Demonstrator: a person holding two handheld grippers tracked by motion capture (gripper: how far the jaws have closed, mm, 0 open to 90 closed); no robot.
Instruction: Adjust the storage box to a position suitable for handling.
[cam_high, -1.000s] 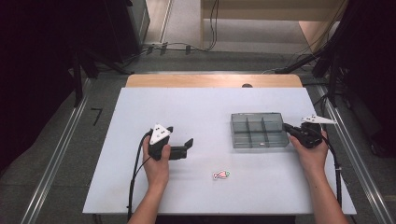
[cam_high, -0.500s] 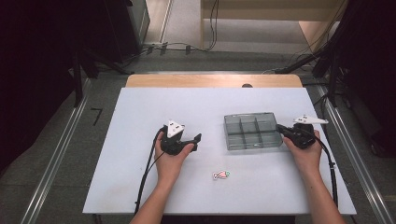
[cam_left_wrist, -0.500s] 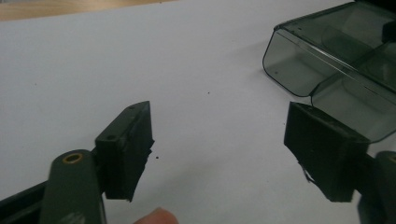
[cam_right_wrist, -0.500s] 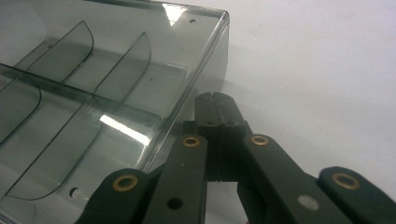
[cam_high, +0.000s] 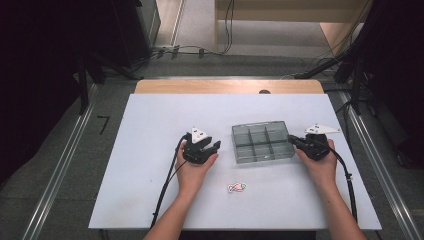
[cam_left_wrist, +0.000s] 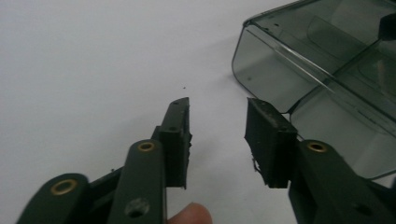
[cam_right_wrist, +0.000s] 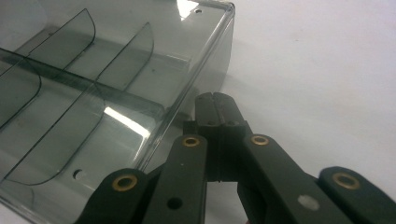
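Observation:
A clear grey box (cam_high: 260, 125) with several compartments lies right of the table's middle. My right gripper (cam_high: 293, 141) is shut, with nothing between its jaws, and its tips rest against the outside of the box's right end wall (cam_right_wrist: 205, 70); in the right gripper view the right gripper (cam_right_wrist: 215, 99) is low beside that wall. My left gripper (cam_high: 214, 145) lies just left of the box. Its jaws have just been closing and still stand apart over bare table. In the left gripper view the left gripper (cam_left_wrist: 217, 109) points at the box's near corner (cam_left_wrist: 261, 60).
A small red, white and green item (cam_high: 236, 187) lies on the white table (cam_high: 140, 165) nearer the person, between the two forearms. A wooden strip (cam_high: 225, 86) runs along the far edge. Cables trail from both grippers.
The box has slid left with my right gripper against its end wall. My left gripper has moved right toward the box, and its jaws have narrowed.

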